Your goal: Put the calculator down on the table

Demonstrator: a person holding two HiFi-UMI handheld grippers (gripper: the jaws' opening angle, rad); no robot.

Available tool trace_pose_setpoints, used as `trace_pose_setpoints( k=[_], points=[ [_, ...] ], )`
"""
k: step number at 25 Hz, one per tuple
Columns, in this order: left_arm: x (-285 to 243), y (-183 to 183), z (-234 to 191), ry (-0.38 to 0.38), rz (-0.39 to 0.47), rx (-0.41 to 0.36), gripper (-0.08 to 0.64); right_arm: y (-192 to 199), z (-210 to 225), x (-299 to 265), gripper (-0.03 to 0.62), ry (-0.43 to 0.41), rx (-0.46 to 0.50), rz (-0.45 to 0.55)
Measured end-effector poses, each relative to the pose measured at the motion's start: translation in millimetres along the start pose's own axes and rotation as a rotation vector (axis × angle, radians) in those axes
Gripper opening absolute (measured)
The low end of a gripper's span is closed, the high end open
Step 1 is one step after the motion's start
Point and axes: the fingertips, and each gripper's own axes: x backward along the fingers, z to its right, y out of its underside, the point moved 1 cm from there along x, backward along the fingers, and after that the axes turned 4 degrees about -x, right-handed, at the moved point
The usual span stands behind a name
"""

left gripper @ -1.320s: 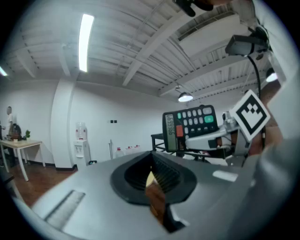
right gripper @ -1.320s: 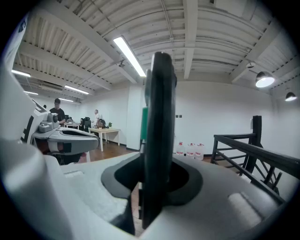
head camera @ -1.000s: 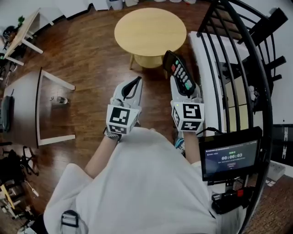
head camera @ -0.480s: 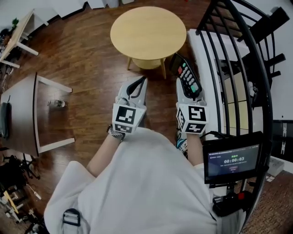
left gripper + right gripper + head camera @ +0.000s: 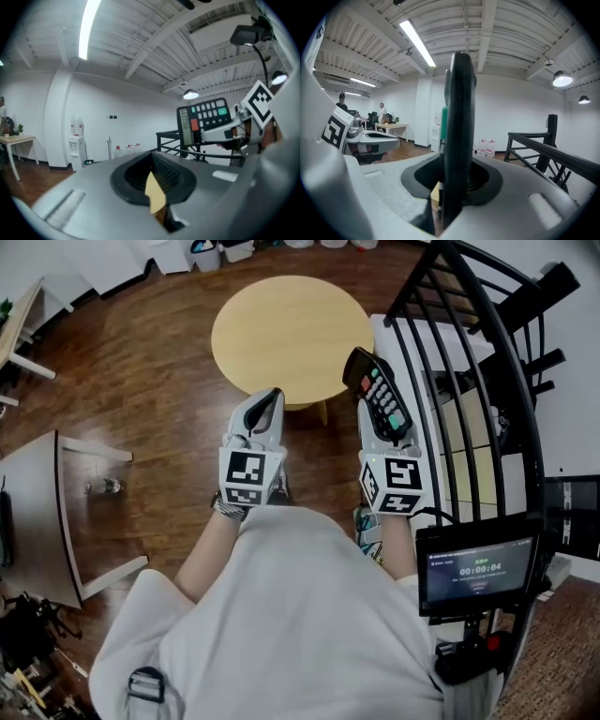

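Observation:
A black calculator [image 5: 375,385] with coloured keys stands tilted up in my right gripper [image 5: 374,426], which is shut on its lower end. It hangs by the right edge of the round wooden table [image 5: 281,324], above the floor. In the right gripper view the calculator [image 5: 457,131] is edge-on between the jaws. My left gripper [image 5: 265,401] is at the table's near edge, shut with nothing in it. The left gripper view shows its closed jaws [image 5: 157,199] and, to the right, the calculator [image 5: 204,123].
A black metal railing [image 5: 473,381] runs close along the right, with a white ledge [image 5: 412,338] under it. A timer screen [image 5: 473,568] sits at lower right. A dark desk [image 5: 37,512] stands left. A water dispenser [image 5: 76,140] stands by the far wall.
Both grippers have moved forward to the round table, which now lies closer in the head view. The calculator stays held in the right gripper; the left stays shut.

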Motion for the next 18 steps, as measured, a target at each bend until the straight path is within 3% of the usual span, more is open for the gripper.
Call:
trace_pose_setpoints(
  k=[10,18],
  points=[
    [-36.7,-21.0,-93.0,0.012,0.029,-0.034,0.005,-44.9,-27.3,-85.5,0.114,0.01,0.01,0.018],
    [-58.7,-9.9,-133.4,0.003,0.024,-0.011,0.005,-47.4,-40.5,-123.2,0.114,0.01,0.004,0.013]
  ],
)
